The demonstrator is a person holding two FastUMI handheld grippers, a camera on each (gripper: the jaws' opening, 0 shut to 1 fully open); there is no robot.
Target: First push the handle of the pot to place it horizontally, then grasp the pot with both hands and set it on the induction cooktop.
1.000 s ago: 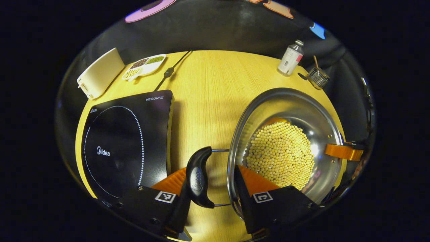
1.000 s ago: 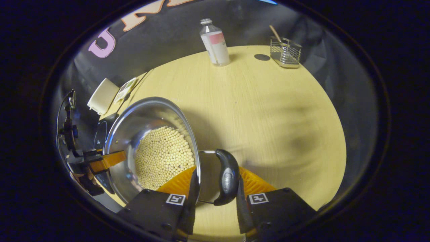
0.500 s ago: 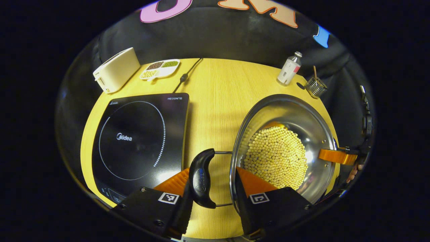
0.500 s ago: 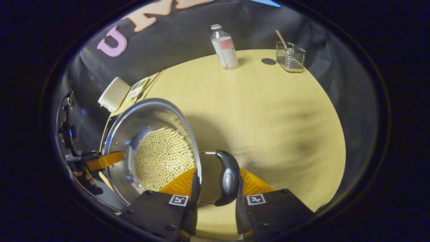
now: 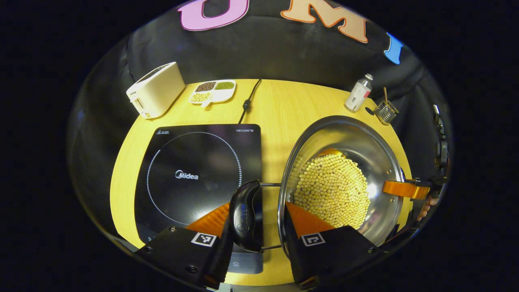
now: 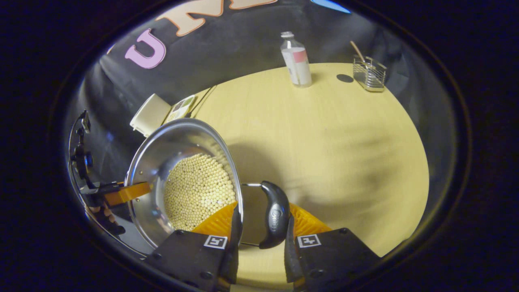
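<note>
A steel pot (image 5: 344, 136) full of pale round beans (image 5: 332, 190) hangs tilted above the wooden table (image 5: 275, 105). My left gripper (image 5: 256, 211) is shut on the pot's black side handle (image 5: 243, 213), one finger outside the handle and the other inside the pot wall. That handle hovers over the right edge of the black induction cooktop (image 5: 194, 170). My right gripper (image 6: 261, 211) is shut the same way on the opposite black handle (image 6: 273, 215) and pot (image 6: 178, 142) rim. Across the pot, the right gripper (image 5: 405, 189) shows at the far rim.
At the table's back stand a white box-shaped appliance (image 5: 156, 89), a divided dish of beans (image 5: 213, 90) and the cooktop's cable (image 5: 247, 101). A small bottle (image 6: 296, 61) and a wire basket (image 6: 368, 73) stand at the far right edge.
Both grippers have carried the pot to the left and higher. The left handle, beside the cooktop a second ago, now hangs over its right edge.
</note>
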